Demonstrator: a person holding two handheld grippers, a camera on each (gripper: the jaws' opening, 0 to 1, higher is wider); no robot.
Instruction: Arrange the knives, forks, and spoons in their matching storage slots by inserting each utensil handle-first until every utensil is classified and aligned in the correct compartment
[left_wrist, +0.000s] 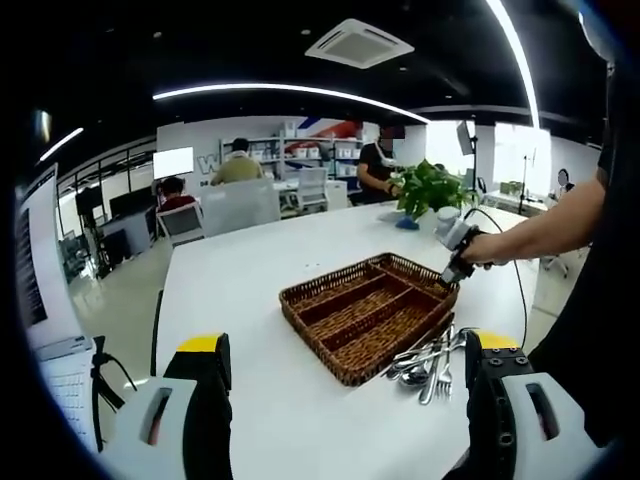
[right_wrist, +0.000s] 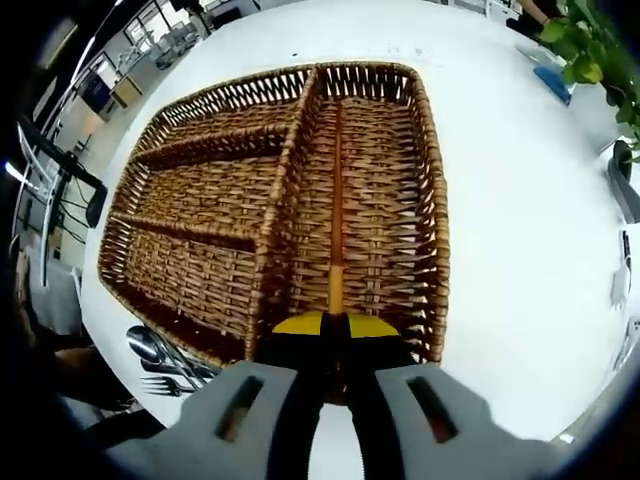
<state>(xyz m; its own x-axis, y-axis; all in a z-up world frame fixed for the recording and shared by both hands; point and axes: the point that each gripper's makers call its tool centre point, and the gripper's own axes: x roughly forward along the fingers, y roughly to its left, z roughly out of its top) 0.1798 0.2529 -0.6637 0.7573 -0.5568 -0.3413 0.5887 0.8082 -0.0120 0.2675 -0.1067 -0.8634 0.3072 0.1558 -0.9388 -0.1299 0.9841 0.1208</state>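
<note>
Our right gripper (right_wrist: 335, 335) grips a chopstick (right_wrist: 336, 200) over the basket's (left_wrist: 330, 355) end slot; lay it lengthwise. Left gripper (left_wrist: 345, 375) open, cutlery pile (left_wrist: 430, 362) beside basket.

A basket (left_wrist: 365, 312) sits on the table (left_wrist: 250, 290), with a pile of spoons and forks (left_wrist: 432, 362) just beside its near edge and a plant (left_wrist: 428, 188) behind it.
</note>
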